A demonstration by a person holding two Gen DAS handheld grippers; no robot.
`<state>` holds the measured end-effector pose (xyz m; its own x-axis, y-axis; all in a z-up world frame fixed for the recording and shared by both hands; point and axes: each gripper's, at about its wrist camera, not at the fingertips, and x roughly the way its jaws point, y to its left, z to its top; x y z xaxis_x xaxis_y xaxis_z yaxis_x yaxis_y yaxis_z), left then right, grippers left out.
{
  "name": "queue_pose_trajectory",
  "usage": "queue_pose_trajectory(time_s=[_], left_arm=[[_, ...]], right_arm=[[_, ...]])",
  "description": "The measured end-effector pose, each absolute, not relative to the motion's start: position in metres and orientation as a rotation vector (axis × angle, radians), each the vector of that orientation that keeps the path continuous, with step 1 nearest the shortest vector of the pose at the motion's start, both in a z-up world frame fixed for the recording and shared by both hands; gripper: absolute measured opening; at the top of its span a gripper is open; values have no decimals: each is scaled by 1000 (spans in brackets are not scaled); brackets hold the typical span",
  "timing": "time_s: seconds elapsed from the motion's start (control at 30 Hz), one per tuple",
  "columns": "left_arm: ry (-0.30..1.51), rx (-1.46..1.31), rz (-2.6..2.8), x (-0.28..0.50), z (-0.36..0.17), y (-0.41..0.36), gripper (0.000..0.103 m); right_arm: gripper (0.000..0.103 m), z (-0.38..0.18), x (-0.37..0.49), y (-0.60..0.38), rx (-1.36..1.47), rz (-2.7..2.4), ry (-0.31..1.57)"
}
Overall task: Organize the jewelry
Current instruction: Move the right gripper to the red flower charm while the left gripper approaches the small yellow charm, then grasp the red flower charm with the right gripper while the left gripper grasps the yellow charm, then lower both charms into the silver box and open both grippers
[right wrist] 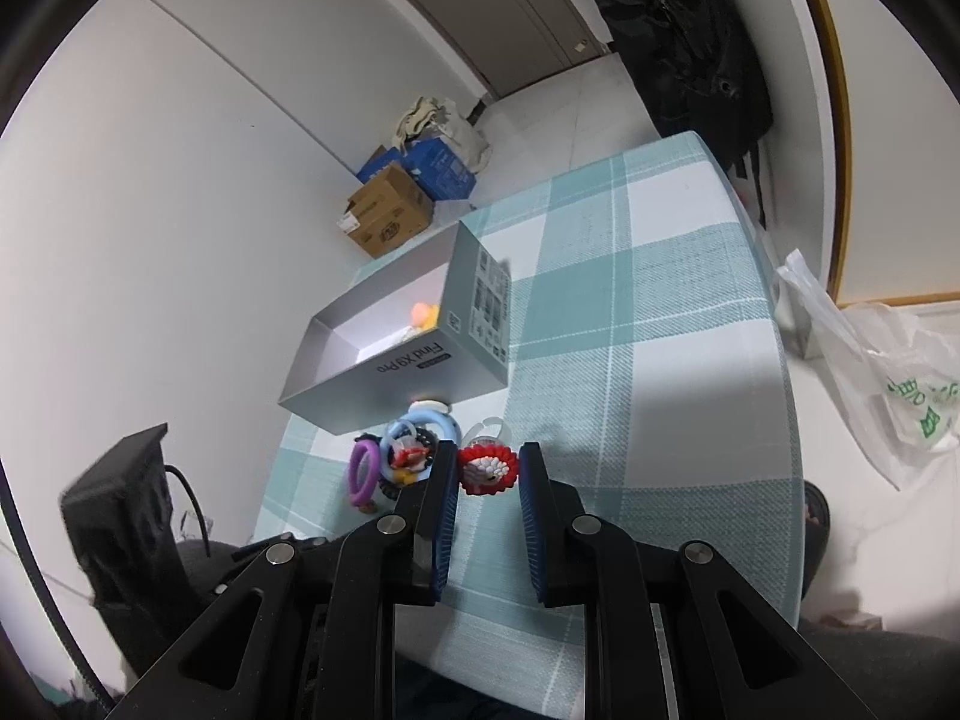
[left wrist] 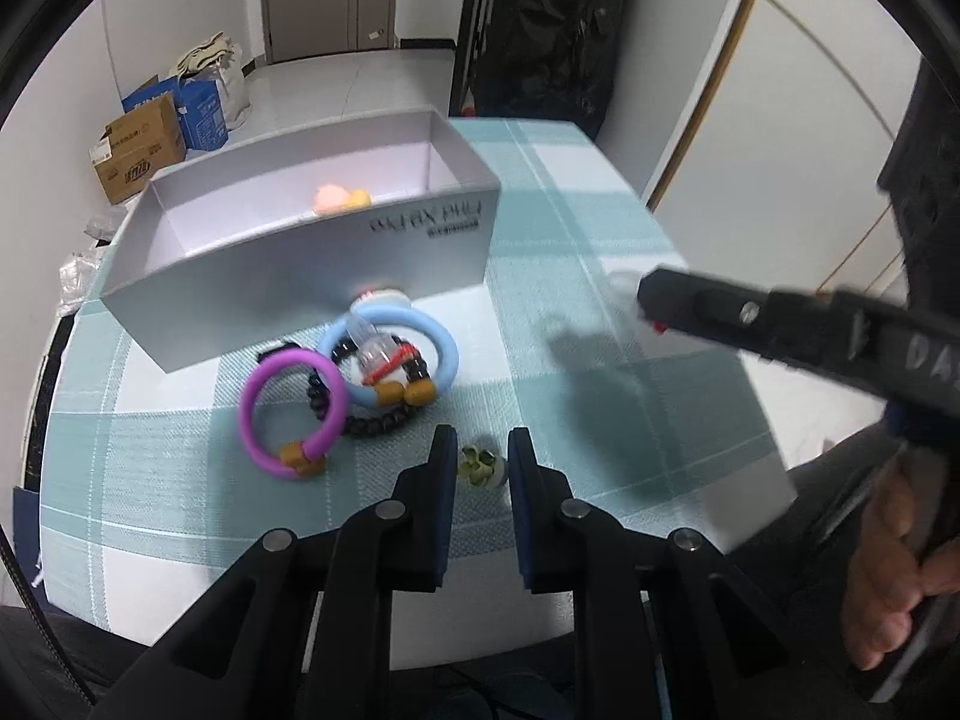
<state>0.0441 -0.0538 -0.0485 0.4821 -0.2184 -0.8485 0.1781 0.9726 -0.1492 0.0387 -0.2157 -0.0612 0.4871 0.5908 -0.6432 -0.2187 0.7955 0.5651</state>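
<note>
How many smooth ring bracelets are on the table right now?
2. The purple bracelet lies left; the blue bracelet sits right of it, against the gray box. Others may hide in the pile.

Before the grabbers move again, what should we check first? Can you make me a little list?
1. Green charm sits between the left gripper fingers: ok.
2. Left gripper actually squeezing it: cannot tell, gaps show on both sides.
3. Red flower charm between the right gripper fingers: ok.
4. Right gripper gripping it firmly: cannot tell.
5. Grey box is open on top for dropping things in: ok.
6. Purple ring and blue ring are out of the way: ok, lying beside the box.
</note>
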Motion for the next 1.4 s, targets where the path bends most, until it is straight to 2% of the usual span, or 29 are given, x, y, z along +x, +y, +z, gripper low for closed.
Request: queue_pose_trajectory(time_s=[0.63, 0.83, 1.4], left_arm=[[885, -259, -220, 79, -8, 4, 12], [895, -344, -206, 102, -9, 24, 12], [933, -311, -199, 158, -19, 44, 12]], right_arm=[[19, -31, 63, -172, 430, 646, 818], [19, -26, 87, -146, 388, 686, 815], [19, -33, 154, -112, 322, 704, 855]])
